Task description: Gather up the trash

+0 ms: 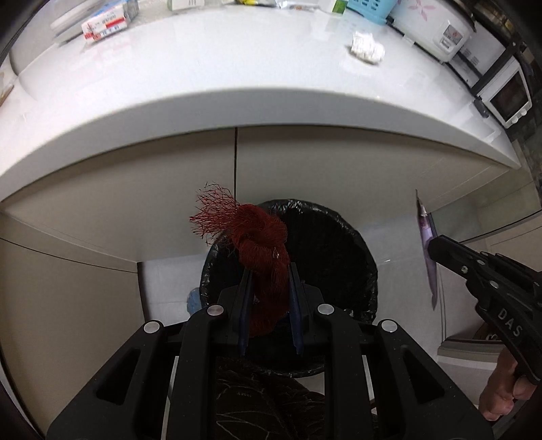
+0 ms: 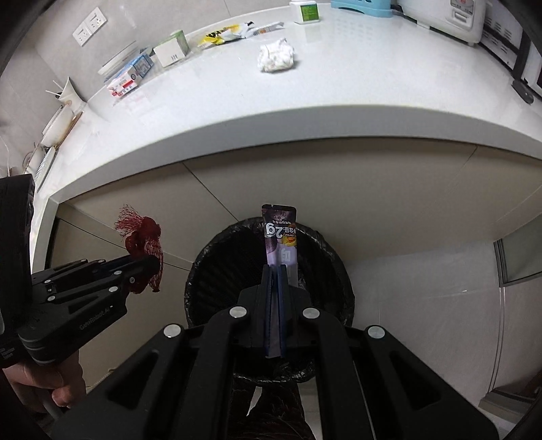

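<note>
My left gripper (image 1: 269, 270) is shut on a dark red mesh net bag (image 1: 262, 243), held over the near left rim of a bin lined with a black bag (image 1: 335, 243). The net bag also shows in the right wrist view (image 2: 144, 243). My right gripper (image 2: 278, 270) is shut on a purple snack sachet (image 2: 280, 233), upright above the same bin (image 2: 223, 270). The sachet shows edge-on in the left wrist view (image 1: 427, 250), to the right of the bin. A crumpled white paper ball (image 2: 276, 56) lies on the white counter (image 2: 372, 88).
The counter edge overhangs beige cabinet doors (image 1: 305, 162) behind the bin. Boxes (image 2: 130, 76), wrappers (image 2: 233, 32), a blue basket (image 1: 369, 8), a rice cooker (image 1: 437, 30) and a small oven (image 1: 508, 94) stand along the counter's back. The floor (image 2: 423, 321) is pale tile.
</note>
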Action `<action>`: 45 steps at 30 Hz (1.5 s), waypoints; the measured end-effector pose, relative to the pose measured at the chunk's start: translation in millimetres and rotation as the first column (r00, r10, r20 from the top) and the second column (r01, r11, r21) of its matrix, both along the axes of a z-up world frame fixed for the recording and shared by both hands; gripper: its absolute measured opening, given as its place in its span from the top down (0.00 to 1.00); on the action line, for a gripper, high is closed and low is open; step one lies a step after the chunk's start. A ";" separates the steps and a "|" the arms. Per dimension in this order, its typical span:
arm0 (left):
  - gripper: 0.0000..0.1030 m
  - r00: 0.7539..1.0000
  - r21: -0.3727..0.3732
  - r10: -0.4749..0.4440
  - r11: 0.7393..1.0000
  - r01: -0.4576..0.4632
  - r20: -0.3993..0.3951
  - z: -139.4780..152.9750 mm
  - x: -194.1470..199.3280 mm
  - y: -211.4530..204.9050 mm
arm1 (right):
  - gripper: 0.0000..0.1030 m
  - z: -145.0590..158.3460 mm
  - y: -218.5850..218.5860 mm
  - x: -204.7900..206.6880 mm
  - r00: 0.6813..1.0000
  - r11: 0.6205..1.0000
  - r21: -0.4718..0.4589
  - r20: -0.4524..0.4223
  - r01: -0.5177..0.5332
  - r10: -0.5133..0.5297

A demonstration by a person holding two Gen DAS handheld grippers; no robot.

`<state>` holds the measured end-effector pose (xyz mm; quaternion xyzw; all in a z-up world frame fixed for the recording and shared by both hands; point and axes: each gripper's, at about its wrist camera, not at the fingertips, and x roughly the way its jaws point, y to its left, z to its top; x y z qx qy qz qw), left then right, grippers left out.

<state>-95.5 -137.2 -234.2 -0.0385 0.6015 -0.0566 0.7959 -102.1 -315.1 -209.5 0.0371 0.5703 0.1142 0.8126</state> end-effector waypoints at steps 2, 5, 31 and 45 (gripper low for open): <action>0.82 1.000 0.007 -0.007 1.000 0.007 -0.005 -7.2 3.1 -2.4 | 0.98 -5.5 -3.3 -1.2 1.000 1.000 0.000 -0.008 0.008 -0.008; 0.82 1.000 0.009 -0.018 1.000 0.018 -0.010 -16.2 3.7 -8.2 | 0.98 -11.8 -9.4 -2.5 1.000 1.000 -0.008 -0.016 0.021 -0.021; 0.59 0.995 -0.008 -0.096 0.995 0.096 0.004 -39.7 8.7 -41.1 | 0.98 -21.0 -35.9 -8.7 0.996 0.997 -0.030 -0.047 0.078 -0.079; 0.10 0.998 -0.015 0.013 1.000 -0.012 0.063 -15.4 7.1 -5.7 | 0.98 -27.9 -16.2 -3.3 0.997 0.999 -0.014 -0.074 0.033 -0.034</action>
